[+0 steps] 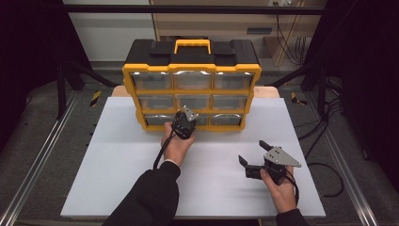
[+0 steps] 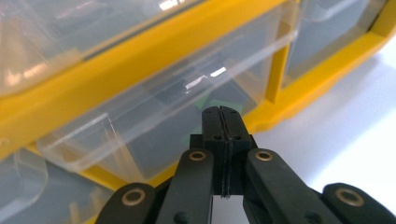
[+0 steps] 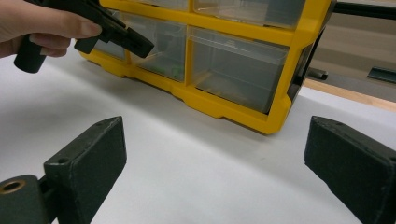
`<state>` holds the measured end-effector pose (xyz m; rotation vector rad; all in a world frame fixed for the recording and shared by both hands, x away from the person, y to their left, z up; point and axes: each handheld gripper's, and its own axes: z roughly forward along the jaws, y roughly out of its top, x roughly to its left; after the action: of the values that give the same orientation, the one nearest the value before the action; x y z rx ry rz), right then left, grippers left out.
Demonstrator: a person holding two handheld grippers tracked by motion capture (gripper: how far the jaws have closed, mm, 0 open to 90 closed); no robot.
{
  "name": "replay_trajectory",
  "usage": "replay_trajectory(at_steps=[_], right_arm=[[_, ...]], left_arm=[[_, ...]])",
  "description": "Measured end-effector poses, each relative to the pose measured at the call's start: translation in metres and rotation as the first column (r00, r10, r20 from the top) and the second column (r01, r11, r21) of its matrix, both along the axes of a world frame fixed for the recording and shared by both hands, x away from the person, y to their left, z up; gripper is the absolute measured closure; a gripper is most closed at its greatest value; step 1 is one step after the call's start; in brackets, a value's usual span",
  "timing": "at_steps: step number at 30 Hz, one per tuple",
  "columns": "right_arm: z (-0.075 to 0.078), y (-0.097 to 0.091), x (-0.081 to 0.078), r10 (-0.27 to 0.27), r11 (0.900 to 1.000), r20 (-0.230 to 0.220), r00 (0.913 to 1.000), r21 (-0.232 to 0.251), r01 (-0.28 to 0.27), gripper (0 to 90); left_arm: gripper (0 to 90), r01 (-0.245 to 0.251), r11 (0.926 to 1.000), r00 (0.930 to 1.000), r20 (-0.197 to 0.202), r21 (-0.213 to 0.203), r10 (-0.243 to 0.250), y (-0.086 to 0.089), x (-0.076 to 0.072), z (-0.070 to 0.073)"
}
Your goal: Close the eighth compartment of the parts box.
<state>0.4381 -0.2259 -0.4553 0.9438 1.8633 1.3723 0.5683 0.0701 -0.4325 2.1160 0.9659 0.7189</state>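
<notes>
While pressed together, left tongs (image 2: 222,112) front bottom-middle drawer (image 2: 154,116) | right tongs (image 1: 251,151) spread, apart

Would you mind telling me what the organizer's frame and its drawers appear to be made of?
The frame looks like moulded plastic, opaque yellow with a smooth, slightly glossy face. The drawers seem clear hard plastic: contents show through and light glints on their fronts.

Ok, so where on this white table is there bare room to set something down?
The white table is bare left of the left gripper, out to its left edge. Another free patch lies between the organizer and the right gripper, toward the right edge. It is crowded at the organizer's bottom middle drawer, where the shut left gripper sits.
</notes>
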Motion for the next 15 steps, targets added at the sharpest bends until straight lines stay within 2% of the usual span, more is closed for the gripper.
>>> replay_trajectory(at_steps=[3, 5, 6, 11, 15], right_arm=[[0.001, 0.000, 0.000, 0.001, 1.0000, 0.004, 1.0000, 0.000, -0.001, 5.9], [0.001, 0.000, -0.001, 0.001, 1.0000, 0.002, 1.0000, 0.001, -0.001, 5.8], [0.001, 0.000, -0.001, 0.001, 1.0000, 0.004, 1.0000, 0.002, -0.002, 5.8], [0.001, -0.001, -0.002, -0.009, 0.9999, 0.005, 0.9999, 0.006, 0.009, 5.8], [0.001, 0.000, -0.004, -0.008, 1.0000, 0.004, 1.0000, 0.001, 0.008, 5.8]], left_arm=[[89.9, -0.001, 0.9995, 1.0000, 0.004, -0.032, 0.001, 0.000, -0.007, -0.001], [89.9, 0.014, 0.9997, 0.9999, -0.004, -0.022, -0.014, 0.002, -0.014, 0.000], [89.9, 0.013, 0.9990, 0.9999, 0.004, -0.042, -0.013, 0.002, -0.018, 0.000], [89.9, 0.027, 0.9970, 0.9994, 0.023, -0.073, -0.025, 0.011, -0.032, 0.004], [89.9, 0.034, 0.9915, 0.9987, 0.043, -0.126, -0.028, 0.019, -0.039, 0.008]])
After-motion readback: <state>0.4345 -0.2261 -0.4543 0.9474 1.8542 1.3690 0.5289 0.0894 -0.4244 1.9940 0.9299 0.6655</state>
